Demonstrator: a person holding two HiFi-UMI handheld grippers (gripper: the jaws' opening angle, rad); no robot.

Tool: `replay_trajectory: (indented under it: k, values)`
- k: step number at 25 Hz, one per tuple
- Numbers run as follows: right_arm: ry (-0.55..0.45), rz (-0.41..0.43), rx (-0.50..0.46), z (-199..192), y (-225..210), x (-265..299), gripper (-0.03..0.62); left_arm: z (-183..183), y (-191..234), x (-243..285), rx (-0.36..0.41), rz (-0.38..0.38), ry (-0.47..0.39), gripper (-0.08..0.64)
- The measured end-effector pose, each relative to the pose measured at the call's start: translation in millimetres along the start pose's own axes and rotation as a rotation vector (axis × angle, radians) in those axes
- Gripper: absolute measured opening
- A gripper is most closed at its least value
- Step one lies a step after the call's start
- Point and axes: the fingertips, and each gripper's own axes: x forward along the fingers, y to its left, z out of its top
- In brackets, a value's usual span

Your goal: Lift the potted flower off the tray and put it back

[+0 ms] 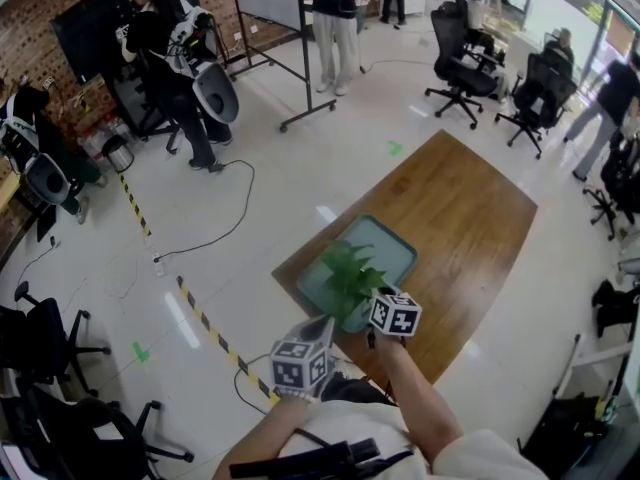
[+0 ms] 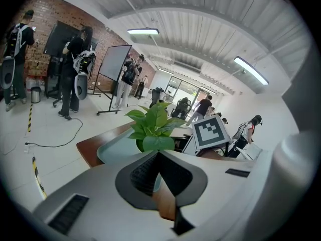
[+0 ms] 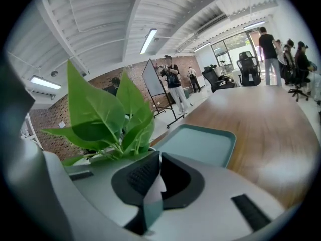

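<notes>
From here the surface [image 1: 470, 208] reads as brown wood with a soft sheen. The tray [image 1: 392, 244] looks like smooth, matt teal plastic. The potted flower [image 3: 108, 117] has waxy leaves. The left gripper [image 2: 158, 154] and right gripper [image 3: 159, 155] have smooth pale plastic shells, and their dark fingers [image 2: 145, 172] are ribbed. The floor [image 1: 250, 98] is glossy.

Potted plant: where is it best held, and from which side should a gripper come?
Grip the pot by its thin rim, one jaw inside, one outside, coming from the near side below the spreading leaves. The right gripper holds it so.
</notes>
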Motion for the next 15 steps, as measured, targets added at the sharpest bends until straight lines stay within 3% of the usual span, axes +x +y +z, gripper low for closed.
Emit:
replay_trajectory:
  k: [15]
  values:
    - [-0.117, -0.096, 0.087, 20, -43, -65, 0.02, -7, -29, -1, 0.046, -0.081, 0.015, -0.003]
